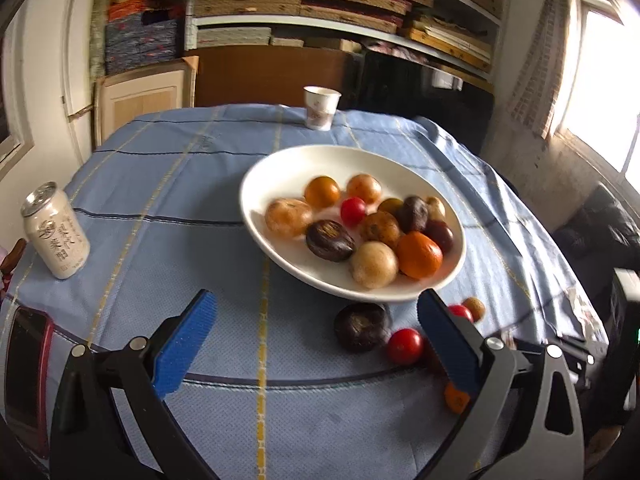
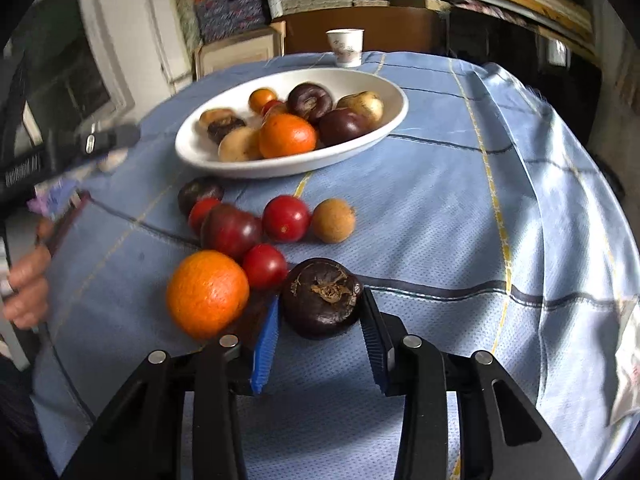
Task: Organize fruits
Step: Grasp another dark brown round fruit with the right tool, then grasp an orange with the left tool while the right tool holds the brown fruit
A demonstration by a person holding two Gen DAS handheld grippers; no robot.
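Fruits: a mixed heap of orange, tan, red and dark purple round fruit fills the wide white ceramic bowl (image 1: pixel 280 168); more lie loose on the blue checked tablecloth (image 1: pixel 160 184) at the bowl's 6 o'clock side.
Loose group: a round orange citrus (image 2: pixel 207 294), three red tomatoes, a dark red plum (image 2: pixel 230 230), a tan round fruit (image 2: pixel 333 220).
Right gripper (image 2: pixel 320 350): blue pads narrowed around a dark purple wrinkled fruit (image 2: pixel 322 297); contact on both sides cannot be told.
Left gripper (image 1: pixel 312 344): jaws spread wide, holding nothing, above bare cloth.
Bowl's 12 o'clock: white paper cup (image 1: pixel 321 107).
Bowl's 9 o'clock: pale drink can (image 1: pixel 56 236), well apart.
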